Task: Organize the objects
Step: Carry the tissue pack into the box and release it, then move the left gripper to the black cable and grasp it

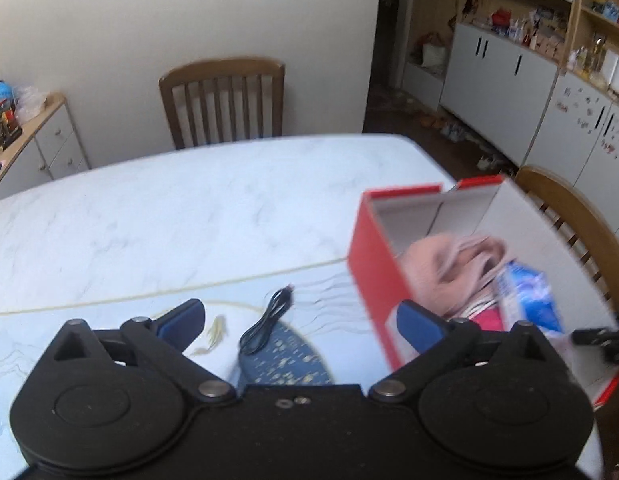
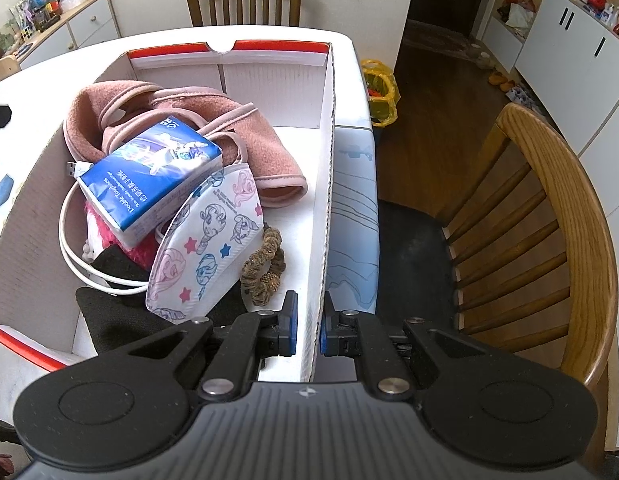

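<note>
A red and white cardboard box (image 2: 329, 128) stands on the table and holds a pink fleece item (image 2: 269, 148), a blue tissue pack (image 2: 149, 172), a cartoon-print face mask (image 2: 205, 248), a white cable (image 2: 69, 248) and a brown scrunchie (image 2: 265, 272). My right gripper (image 2: 308, 328) is shut on the box's right wall, one pad on each side. In the left wrist view the box (image 1: 373, 256) sits at the right. My left gripper (image 1: 301, 320) is open over the table with nothing between its fingers. A coiled black cable (image 1: 269, 320) lies on the table just beyond it.
A patterned mat with a dark blue patch (image 1: 285, 356) covers the near part of the marble table (image 1: 169, 216). Wooden chairs stand at the far side (image 1: 223, 100) and at the right (image 2: 549, 240). A yellow bag (image 2: 379, 96) sits on the floor beyond the table.
</note>
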Demonstrator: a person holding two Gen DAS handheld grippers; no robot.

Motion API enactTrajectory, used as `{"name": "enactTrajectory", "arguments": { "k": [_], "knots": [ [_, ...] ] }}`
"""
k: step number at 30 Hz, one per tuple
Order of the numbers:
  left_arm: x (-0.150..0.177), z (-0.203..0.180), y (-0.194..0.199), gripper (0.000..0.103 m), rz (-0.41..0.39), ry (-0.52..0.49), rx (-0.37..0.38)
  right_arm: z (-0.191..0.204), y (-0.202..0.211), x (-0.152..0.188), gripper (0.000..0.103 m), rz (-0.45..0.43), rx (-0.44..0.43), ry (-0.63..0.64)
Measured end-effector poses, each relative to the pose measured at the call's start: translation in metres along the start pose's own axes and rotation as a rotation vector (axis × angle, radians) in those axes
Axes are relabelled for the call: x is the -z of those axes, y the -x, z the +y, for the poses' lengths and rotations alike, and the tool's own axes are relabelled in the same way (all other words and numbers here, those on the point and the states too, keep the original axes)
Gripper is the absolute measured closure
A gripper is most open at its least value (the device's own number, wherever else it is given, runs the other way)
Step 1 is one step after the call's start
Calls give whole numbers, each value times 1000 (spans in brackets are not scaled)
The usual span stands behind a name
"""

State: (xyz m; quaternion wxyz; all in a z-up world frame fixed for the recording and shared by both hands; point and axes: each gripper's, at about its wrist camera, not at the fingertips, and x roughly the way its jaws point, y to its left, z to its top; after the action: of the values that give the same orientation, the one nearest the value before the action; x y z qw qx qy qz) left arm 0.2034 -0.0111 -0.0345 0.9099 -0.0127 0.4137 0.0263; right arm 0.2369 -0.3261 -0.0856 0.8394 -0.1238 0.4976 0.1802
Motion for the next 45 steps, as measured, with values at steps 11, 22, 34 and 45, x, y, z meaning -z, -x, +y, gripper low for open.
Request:
{"name": "enactTrajectory", "arguments": {
  "k": [11, 22, 34, 45],
  "knots": [
    [18, 17, -50, 2, 45, 6, -36, 4, -5, -2, 93, 26, 19, 2],
    [15, 29, -95, 23, 100, 21, -41, 4, -10, -1, 93, 56, 25, -19],
    [13, 32, -115, 57, 167, 9, -6, 3, -14, -1, 93, 72, 35, -29],
    [11, 31, -114, 90, 182, 17, -34, 4, -16, -1, 93, 72, 31, -26]
  ]
}}
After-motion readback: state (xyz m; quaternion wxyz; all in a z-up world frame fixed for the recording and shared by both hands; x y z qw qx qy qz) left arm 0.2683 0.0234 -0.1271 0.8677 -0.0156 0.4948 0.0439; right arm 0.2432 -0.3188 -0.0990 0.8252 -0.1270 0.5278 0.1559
